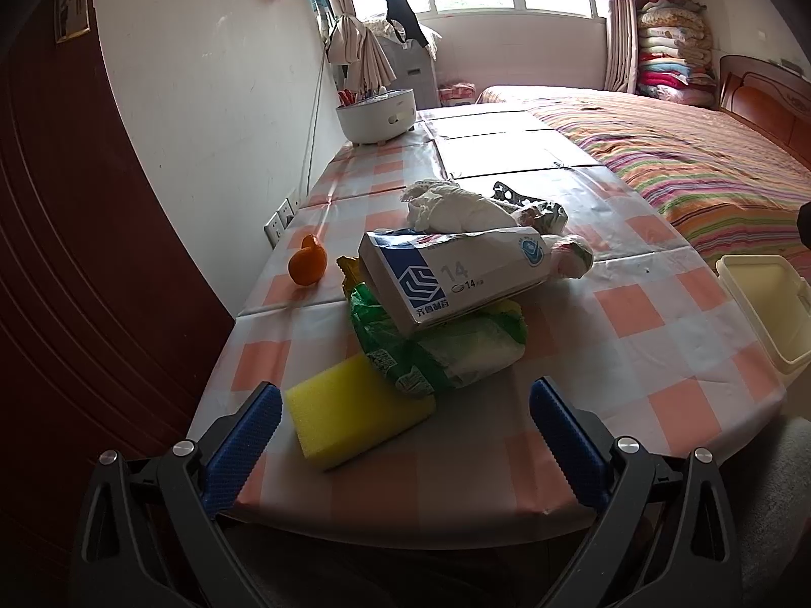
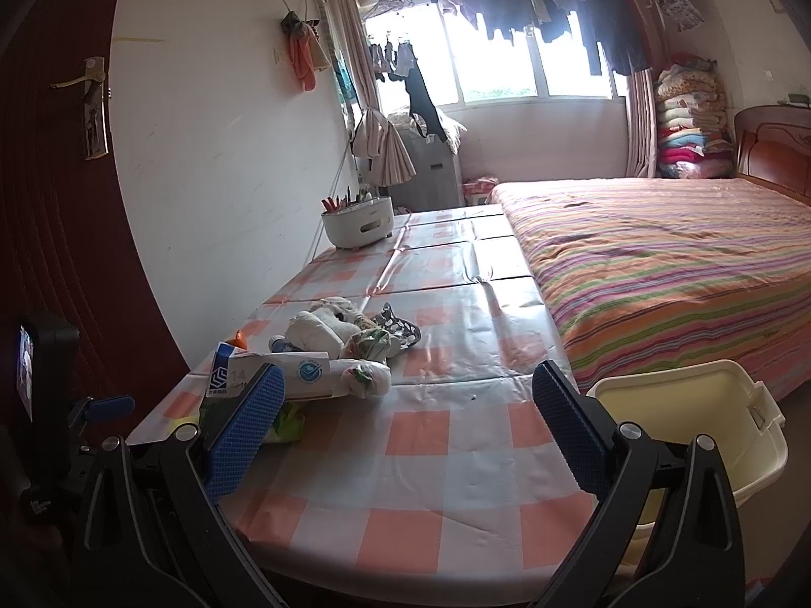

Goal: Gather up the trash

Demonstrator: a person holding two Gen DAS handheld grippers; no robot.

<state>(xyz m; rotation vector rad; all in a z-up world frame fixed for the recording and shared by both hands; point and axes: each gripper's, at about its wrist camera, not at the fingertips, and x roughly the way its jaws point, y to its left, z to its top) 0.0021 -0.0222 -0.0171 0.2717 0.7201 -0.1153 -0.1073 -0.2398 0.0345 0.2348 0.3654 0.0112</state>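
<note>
Both my claws were wide apart, gripping nothing; left claw (image 1: 405, 405) had the trash pile (image 1: 456, 273) at 12 o'clock, right claw (image 2: 408, 390) had it at 11.

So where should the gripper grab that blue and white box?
Probably the near end of the blue and white box, coming from the front with the open left gripper. That end sticks up, propped on the green bag, so its thin sides look free for the fingers.
</note>
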